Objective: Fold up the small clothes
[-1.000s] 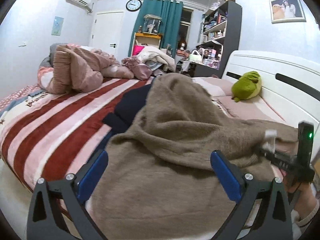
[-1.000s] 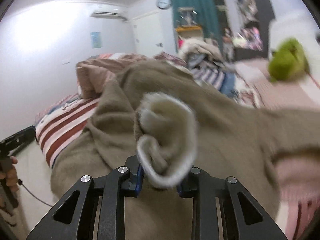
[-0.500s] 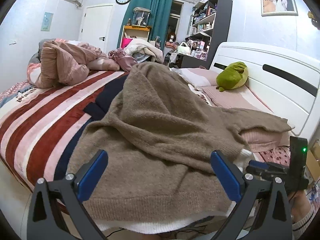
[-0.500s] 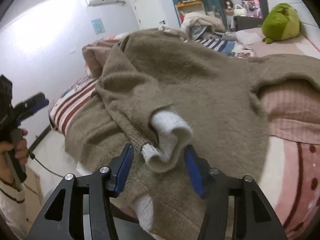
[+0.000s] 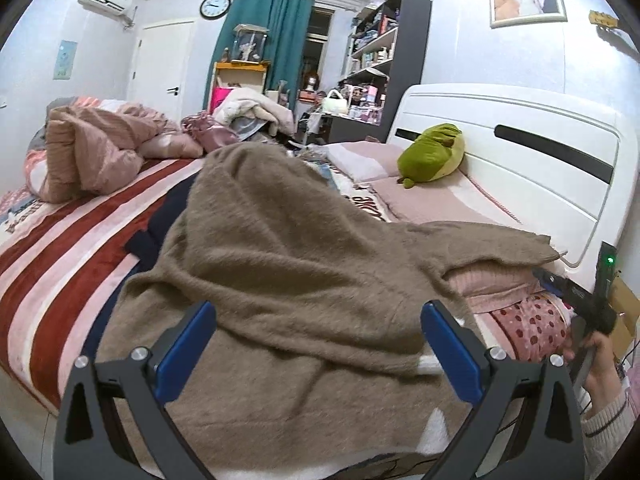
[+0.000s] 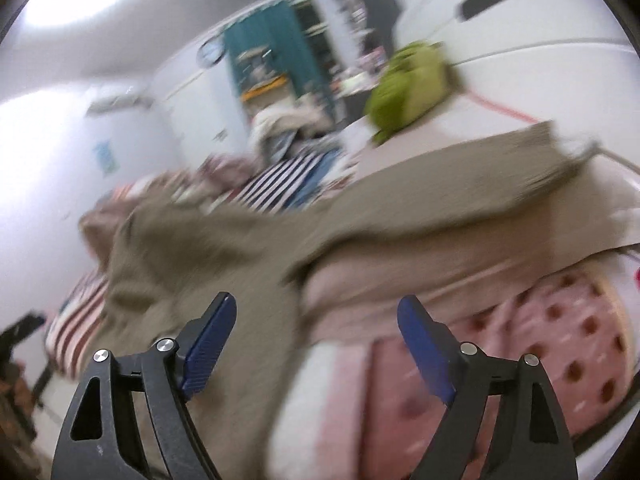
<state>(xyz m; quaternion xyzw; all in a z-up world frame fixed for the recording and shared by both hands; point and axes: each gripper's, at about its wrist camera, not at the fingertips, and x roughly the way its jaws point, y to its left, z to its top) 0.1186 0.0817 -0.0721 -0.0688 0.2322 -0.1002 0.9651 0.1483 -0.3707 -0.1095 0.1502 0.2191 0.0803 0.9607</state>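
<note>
Sweater [image 5: 280, 272] heaped on bed [image 5: 60, 248], left gripper [image 5: 316, 344] and right gripper [image 6: 316, 340] both spread, empty.

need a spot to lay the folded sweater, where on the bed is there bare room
Barest patch: the striped blanket, between the pink duvet heap and the brown sweater. A smaller one: the pink pillow area before the green plush, by the headboard. Crowded: the far clothes pile and the near right corner, where the sleeve overlies the dotted cloth.
</note>
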